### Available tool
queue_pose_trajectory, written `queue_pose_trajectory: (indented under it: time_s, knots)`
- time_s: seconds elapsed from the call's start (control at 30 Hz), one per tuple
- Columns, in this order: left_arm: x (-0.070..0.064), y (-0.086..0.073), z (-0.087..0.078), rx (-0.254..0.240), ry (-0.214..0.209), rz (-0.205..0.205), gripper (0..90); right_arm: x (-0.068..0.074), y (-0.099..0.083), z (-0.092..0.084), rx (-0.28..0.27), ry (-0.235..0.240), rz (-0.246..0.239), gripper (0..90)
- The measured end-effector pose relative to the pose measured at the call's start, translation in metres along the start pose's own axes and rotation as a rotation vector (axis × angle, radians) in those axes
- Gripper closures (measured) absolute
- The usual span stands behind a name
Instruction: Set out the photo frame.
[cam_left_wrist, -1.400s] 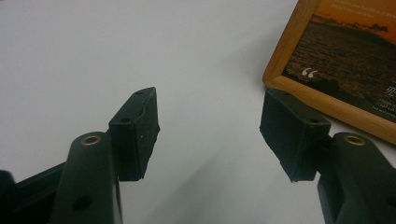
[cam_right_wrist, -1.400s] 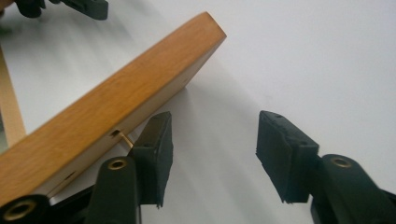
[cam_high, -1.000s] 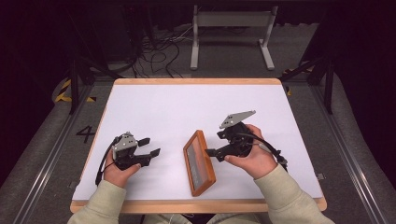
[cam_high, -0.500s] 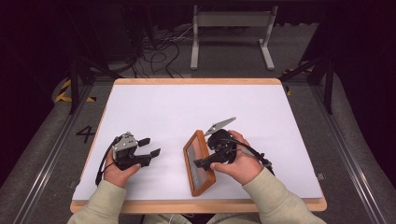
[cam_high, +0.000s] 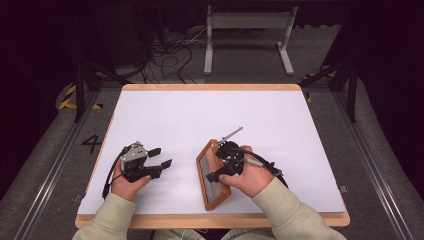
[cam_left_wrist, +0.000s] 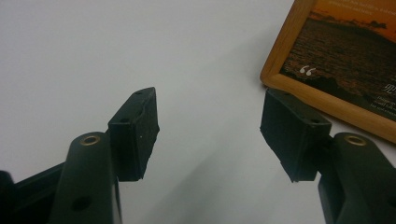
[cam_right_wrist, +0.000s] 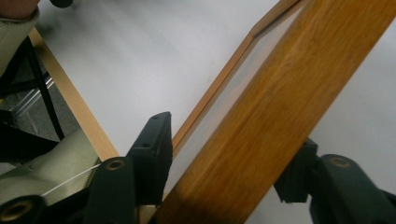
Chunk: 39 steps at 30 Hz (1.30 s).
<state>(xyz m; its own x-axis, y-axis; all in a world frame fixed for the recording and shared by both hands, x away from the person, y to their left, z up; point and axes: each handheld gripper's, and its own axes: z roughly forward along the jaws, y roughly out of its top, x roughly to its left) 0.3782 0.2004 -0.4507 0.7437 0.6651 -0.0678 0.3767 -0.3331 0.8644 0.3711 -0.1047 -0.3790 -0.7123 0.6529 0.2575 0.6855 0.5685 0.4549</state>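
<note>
White tabletop with a wooden rim is carrying the whole scene, set over a dark floor with cables and a metal stand behind. Lying flat near the person's edge is a wooden picture frame, its long side running away from the person; the left gripper view is showing its corner with a sunset print under the glass.

Right gripper is reaching over the frame from its right side, and the right gripper view is showing 1 long wooden edge passing between the 2 black jaws. These jaws have just been closing, with the frame rail between them; a gap is showing at the left pad, so contact on both sides is not confirmed and the grip is judged as forming rather than made.

Left gripper is resting on the table well to the left of the frame, jaws spread with nothing between them, the frame corner lying just ahead and to its right.

Step in hand, as judged: taking hold of the frame by its right rail. Next move is calling for both pads seating squarely on the rail before any lift, since a wide flat frame held at 1 edge is likely to tilt or slip
</note>
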Motion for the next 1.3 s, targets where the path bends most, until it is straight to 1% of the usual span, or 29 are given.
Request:
queue_pose_trajectory:
  time_s: [0.03,0.1,0.13,0.23,0.3,0.37,0.4,0.5,0.67,0.7,0.73,0.8,0.83,0.87,0.9,0.93,0.97,1.03,1.07,1.13,1.2,1.23,1.27,1.3]
  knots:
    - [0.0,0.0,0.0,0.0,0.0,0.0,37.4,0.0,0.0,0.0,0.003,0.004,0.01,49.9]
    - [0.0,0.0,0.0,0.0,0.0,-0.001,37.4,0.0,0.0,0.0,0.007,-0.001,0.014,51.3]
    - [0.0,0.0,0.0,-0.002,-0.001,-0.002,37.4,0.001,0.001,-0.001,0.017,-0.012,0.008,53.9]
    - [0.0,0.0,0.0,-0.002,-0.001,-0.002,37.4,0.001,0.002,-0.002,0.019,-0.024,-0.005,56.1]
    - [0.0,0.0,0.0,-0.002,0.0,-0.001,37.4,0.001,0.004,-0.003,0.025,-0.031,-0.008,60.1]
    - [0.0,0.0,0.0,-0.002,-0.001,-0.002,37.4,-0.002,0.007,-0.005,0.033,-0.026,-0.004,65.6]
    - [0.0,0.0,0.0,-0.002,-0.001,-0.002,37.4,-0.002,0.007,-0.005,0.033,-0.026,-0.004,65.6]
    - [0.0,0.0,0.0,-0.003,-0.002,-0.008,37.4,-0.004,0.009,-0.006,0.037,-0.002,0.0,68.2]
    - [0.001,0.0,0.0,-0.002,-0.003,-0.008,37.4,-0.005,0.012,-0.01,0.049,-0.013,-0.036,69.5]
    - [0.001,0.0,0.0,-0.001,-0.002,-0.01,37.4,-0.005,0.012,-0.012,0.047,-0.017,-0.06,69.9]
    - [0.001,0.0,-0.001,0.0,-0.002,-0.006,37.4,-0.006,0.013,-0.013,0.048,-0.021,-0.072,70.4]
    - [0.001,-0.001,-0.001,-0.001,-0.001,-0.01,37.4,-0.01,0.017,-0.018,0.061,-0.029,-0.158,70.4]
    - [0.001,-0.001,-0.001,-0.001,-0.001,-0.01,37.4,-0.01,0.017,-0.018,0.061,-0.029,-0.158,70.4]
    - [0.001,-0.001,-0.001,0.0,0.001,-0.01,37.4,-0.014,0.02,-0.021,0.076,-0.031,-0.182,70.5]
    - [0.001,-0.001,-0.001,-0.001,0.001,-0.01,37.4,-0.015,0.021,-0.023,0.08,-0.023,-0.209,70.5]
    - [0.001,-0.001,-0.001,-0.001,0.001,-0.01,37.4,-0.017,0.023,-0.024,0.087,-0.019,-0.247,70.5]
    - [0.002,-0.001,-0.002,-0.001,0.004,-0.004,37.4,-0.017,0.023,-0.024,0.087,-0.019,-0.247,70.5]
    - [0.002,-0.002,-0.002,0.001,0.004,-0.006,37.4,-0.021,0.028,-0.027,0.108,0.0,-0.32,70.6]
    - [0.001,-0.002,-0.002,0.001,0.004,-0.012,37.4,-0.026,0.033,-0.029,0.131,0.022,-0.383,70.5]
    - [0.001,-0.002,-0.002,0.001,0.003,-0.015,37.4,-0.029,0.038,-0.03,0.146,0.039,-0.427,70.5]
    - [0.002,-0.003,-0.002,0.0,0.003,-0.01,37.4,-0.033,0.042,-0.031,0.151,0.056,-0.467,70.6]
    - [0.002,-0.003,-0.002,0.002,0.002,-0.014,37.4,-0.034,0.044,-0.031,0.153,0.063,-0.494,70.6]
    - [0.002,-0.003,-0.002,0.002,0.002,-0.014,37.3,-0.034,0.044,-0.031,0.153,0.063,-0.494,70.6]
    - [0.002,-0.003,-0.002,0.002,0.002,-0.014,37.3,-0.036,0.045,-0.031,0.15,0.071,-0.525,70.6]
